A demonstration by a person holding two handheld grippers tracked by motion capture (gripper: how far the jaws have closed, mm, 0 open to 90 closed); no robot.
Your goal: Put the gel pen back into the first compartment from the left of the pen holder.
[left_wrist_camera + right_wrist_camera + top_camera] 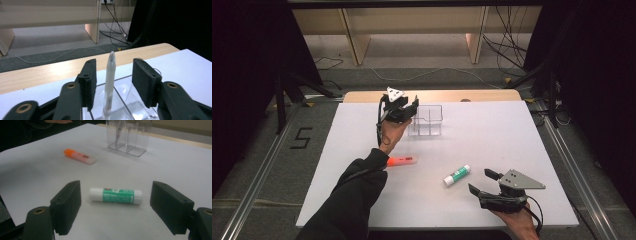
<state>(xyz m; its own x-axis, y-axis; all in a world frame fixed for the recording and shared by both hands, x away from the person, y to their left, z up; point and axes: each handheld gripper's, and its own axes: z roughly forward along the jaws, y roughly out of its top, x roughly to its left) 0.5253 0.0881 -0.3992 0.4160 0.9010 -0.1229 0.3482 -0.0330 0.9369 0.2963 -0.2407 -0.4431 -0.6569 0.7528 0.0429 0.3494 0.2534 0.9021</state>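
Beside right claw [115, 207], green-labelled glue stick [115, 195], text unreadable

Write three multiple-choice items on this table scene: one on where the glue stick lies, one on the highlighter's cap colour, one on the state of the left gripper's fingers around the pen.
1. Where does the glue stick lie?
A. Inside the clear organizer
B. Flat on the white board, before the right gripper
C. On the floor

2. What colour is the highlighter's cap?
A. Blue
B. Orange
C. Black

3. How do the left gripper's fingers stand around the pen?
A. Apart, clear of it
B. Clamped on it
C. Shut beside it

Answers: 1 B, it rests between the right gripper's spread fingers' line of sight. 2 B, the end is bright orange. 3 A, gaps show on both sides while the pen stands in the clear organizer.
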